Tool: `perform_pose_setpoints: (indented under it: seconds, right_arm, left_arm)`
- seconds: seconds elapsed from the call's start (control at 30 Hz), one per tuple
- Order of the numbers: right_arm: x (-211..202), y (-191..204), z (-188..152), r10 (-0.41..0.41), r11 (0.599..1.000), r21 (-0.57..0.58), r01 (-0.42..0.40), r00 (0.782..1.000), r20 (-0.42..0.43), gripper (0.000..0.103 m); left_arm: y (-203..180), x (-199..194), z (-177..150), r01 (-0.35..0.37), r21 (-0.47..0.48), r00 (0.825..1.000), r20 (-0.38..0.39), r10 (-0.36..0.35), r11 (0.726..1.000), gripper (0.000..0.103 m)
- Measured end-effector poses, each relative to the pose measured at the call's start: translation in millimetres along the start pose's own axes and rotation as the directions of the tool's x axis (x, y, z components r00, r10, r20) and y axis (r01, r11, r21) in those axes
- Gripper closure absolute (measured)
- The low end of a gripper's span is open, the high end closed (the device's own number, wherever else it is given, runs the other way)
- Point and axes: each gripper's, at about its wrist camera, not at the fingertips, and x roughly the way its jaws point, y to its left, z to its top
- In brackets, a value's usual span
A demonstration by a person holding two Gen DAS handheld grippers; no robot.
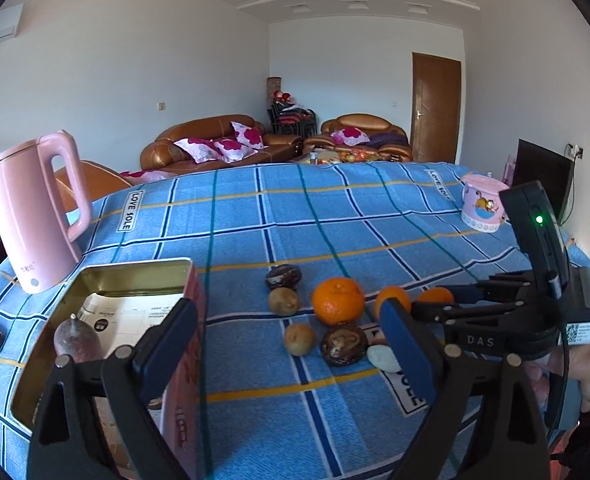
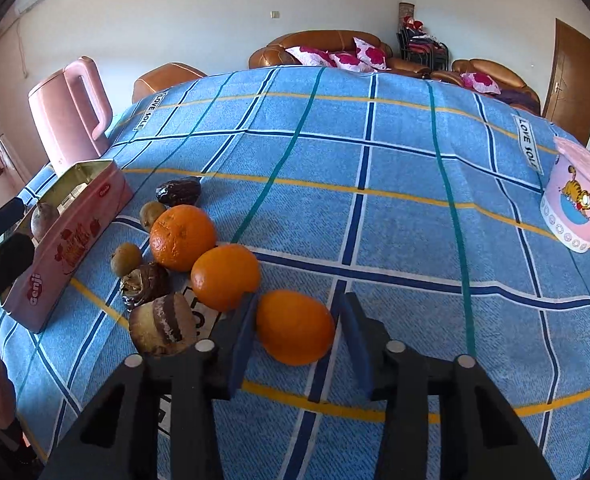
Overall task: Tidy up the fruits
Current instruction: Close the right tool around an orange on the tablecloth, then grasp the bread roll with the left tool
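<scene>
While the left gripper (image 1: 291, 344) gapes empty, the right gripper (image 2: 295, 338) clasps an orange (image 2: 295, 327) — nearest (rightmost).

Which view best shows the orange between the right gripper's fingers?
The right wrist view: the orange lies close, whole and unblocked on the tablecloth between the right gripper fingers; whether the pads press it is unclear. The left wrist view shows only a sliver of that orange behind the right gripper's linkage.
</scene>
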Motion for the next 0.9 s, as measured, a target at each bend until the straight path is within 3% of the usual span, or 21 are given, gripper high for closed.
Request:
perform_pose_setpoints:
  seconds: [0.2, 0.33, 0.57, 0.9]
  right_arm:
    - [-17, -2, -2, -0.057, 0.998, 0.021, 0.056, 0.995, 0.081, 0.066]
    - [-22, -12, -3, -0.071, 0.995, 0.077, 0.063, 0.992, 0.101, 0.066]
    - [-23, -19, -2, -0.071, 0.993, 0.105, 0.06, 0.992, 0.104, 0.066]
    - [-20, -20, -2, -0.065, 0.993, 0.108, 0.054, 0.993, 0.095, 0.066]
  left_arm:
    - [-28, 11, -1, 0.07, 0.061, 0.997, -0.043, -0.068, 0.996, 0.021]
    - [-49, 26, -4, 0.117, 0.105, 0.988, -0.11, -0.105, 0.988, 0.038]
    - [-77, 43, -9, 0.13, 0.183, 0.975, -0.201, -0.092, 0.974, 0.06]
    - [-94, 62, -14, 0.094, 0.263, 0.964, -0.265, -0.021, 0.96, 0.063]
